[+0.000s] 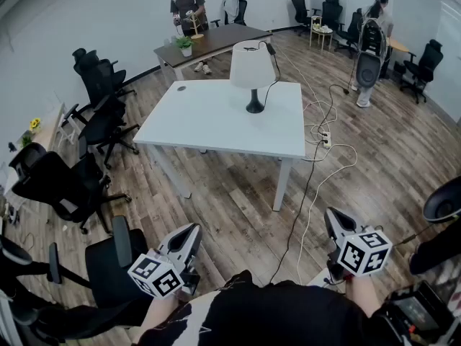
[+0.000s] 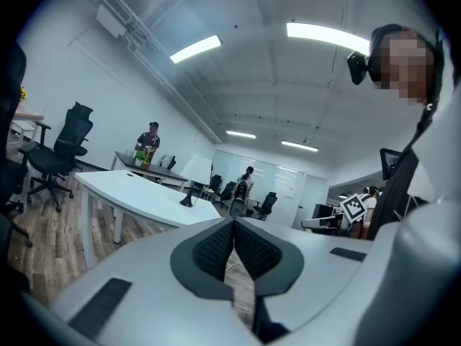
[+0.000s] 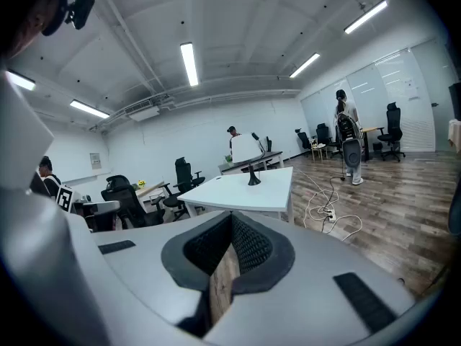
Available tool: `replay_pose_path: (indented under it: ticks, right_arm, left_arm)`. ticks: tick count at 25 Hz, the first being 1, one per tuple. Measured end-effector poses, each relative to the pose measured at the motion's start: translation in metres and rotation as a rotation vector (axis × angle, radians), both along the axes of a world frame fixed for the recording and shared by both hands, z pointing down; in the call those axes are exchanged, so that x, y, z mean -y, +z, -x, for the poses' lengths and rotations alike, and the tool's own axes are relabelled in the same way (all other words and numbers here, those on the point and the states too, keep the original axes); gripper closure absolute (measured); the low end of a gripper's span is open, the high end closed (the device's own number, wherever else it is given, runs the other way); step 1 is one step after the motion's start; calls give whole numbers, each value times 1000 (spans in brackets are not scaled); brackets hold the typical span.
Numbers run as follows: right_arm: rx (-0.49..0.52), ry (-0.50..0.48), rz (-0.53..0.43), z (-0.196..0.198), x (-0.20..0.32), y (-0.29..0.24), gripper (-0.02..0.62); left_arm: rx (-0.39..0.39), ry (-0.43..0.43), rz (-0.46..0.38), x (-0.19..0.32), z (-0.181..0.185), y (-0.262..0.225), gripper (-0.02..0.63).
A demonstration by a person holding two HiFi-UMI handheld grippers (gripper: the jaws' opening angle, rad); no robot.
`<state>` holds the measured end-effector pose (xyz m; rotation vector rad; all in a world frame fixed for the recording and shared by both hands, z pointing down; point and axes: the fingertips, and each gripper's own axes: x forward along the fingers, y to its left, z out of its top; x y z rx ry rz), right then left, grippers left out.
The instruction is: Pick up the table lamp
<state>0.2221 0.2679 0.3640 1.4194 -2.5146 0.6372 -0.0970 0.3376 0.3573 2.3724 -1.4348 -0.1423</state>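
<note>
Two grippers, left gripper and right gripper, are being held clenched, pads meeting, nothing being gripped. Table lamp is being borne upright near the far edge of the white table, well apart from both. Wooden floor is being left open between; cable is being trailed across it rightward, office chairs being ranged leftward.

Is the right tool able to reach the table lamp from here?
Probably not yet: the right tool, shut, is far from the table lamp, which stands on the white table across open floor; nothing blocks walking closer.
</note>
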Motion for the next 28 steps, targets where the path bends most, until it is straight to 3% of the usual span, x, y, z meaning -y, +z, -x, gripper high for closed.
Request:
replay_pose_path:
  ticks: [18, 28]
  right_arm:
    - [-19, 57, 25, 52, 15, 9, 581]
    - [81, 119, 34, 93, 24, 25, 580]
  left_arm:
    - [6, 31, -3, 27, 66, 5, 592]
    - [-18, 25, -18, 47, 123, 23, 594]
